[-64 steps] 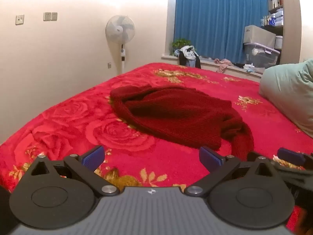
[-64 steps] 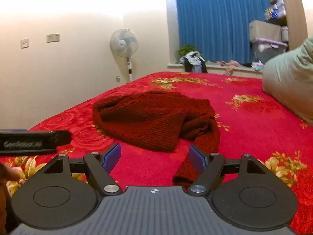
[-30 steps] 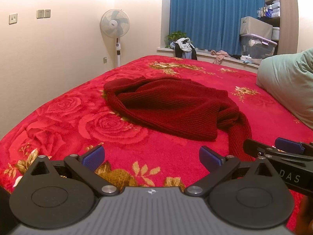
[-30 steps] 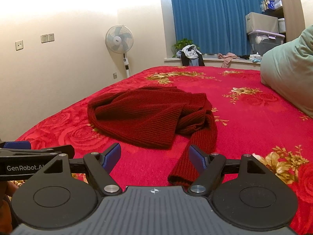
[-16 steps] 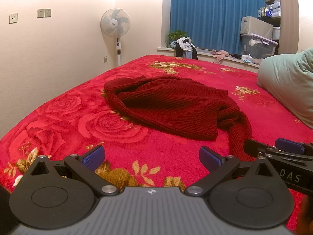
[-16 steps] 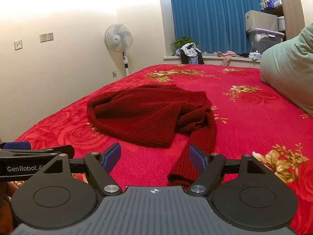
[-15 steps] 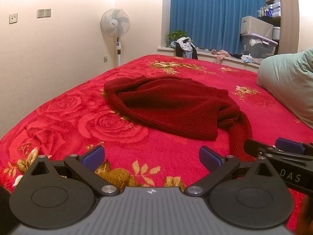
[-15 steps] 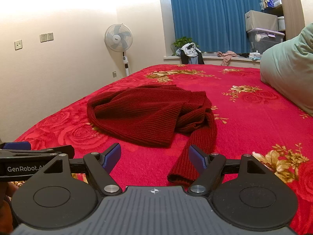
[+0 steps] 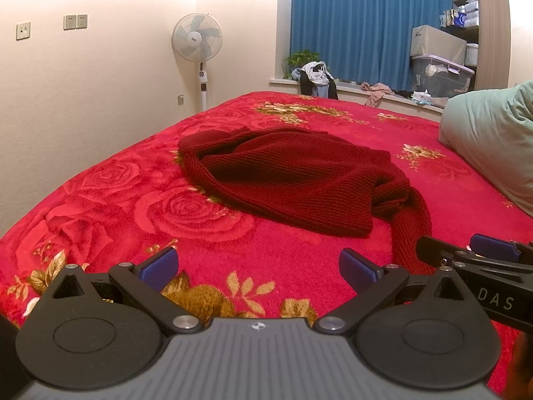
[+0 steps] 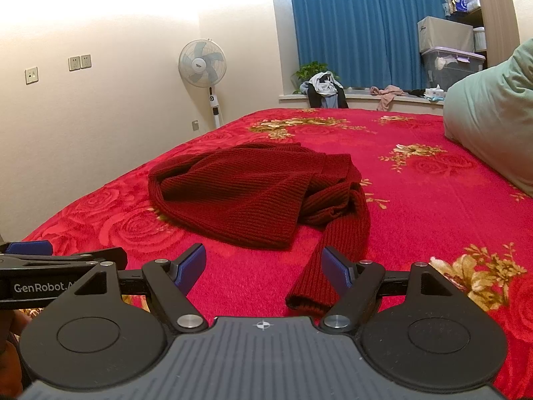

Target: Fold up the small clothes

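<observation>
I see the dark red ribbed knit sweater [image 9: 293,176] lying crumpled on the red rose-patterned bed blanket [image 9: 140,206], one sleeve trailing toward me. My left gripper [image 9: 258,268] hovers just short of the sweater, fingers spread, holding nothing — my right gripper [image 10: 263,265] likewise, fingers spread, with the sleeve cuff [image 10: 308,295] just beside its right finger.

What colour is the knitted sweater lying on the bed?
Dark red sweater, clearest in the left wrist view.
</observation>
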Demonstrator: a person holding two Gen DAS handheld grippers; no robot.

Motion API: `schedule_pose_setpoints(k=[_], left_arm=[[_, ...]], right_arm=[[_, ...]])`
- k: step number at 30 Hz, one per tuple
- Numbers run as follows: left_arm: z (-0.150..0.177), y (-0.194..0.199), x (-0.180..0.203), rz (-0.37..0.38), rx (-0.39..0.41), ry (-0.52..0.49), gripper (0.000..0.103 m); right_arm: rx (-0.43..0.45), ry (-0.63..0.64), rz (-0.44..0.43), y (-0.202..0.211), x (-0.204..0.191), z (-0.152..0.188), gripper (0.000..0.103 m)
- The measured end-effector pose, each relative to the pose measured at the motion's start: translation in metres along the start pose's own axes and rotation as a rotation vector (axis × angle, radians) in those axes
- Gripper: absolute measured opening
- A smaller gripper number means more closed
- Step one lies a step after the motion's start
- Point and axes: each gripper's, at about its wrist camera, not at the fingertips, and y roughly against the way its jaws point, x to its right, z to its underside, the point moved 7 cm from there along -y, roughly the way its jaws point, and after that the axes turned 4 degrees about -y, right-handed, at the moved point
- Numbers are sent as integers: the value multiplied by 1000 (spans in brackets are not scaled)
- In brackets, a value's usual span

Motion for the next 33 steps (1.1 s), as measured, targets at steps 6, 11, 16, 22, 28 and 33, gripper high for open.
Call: schedule_pose_setpoints(k=[6, 11, 16, 22, 28, 33], left_arm=[[1, 0, 0, 3, 1, 0, 102], [1, -1, 0, 5, -4, 0, 102], [2, 0, 0, 4, -2, 3, 102], [-1, 0, 1, 43, 29, -19, 72], [-11, -18, 4, 102, 3, -55, 30], [-21, -53, 18, 98, -10, -63, 25]], right_arm=[[-4, 1, 2, -1, 0, 0, 78], [-8, -1, 2, -2, 0, 0, 78], [-10, -3, 0, -2, 0, -1, 78], [34, 7, 6, 3, -1, -7, 78], [78, -63, 17, 8, 14, -24, 78], [88, -120, 33, 11, 35, -39, 78]])
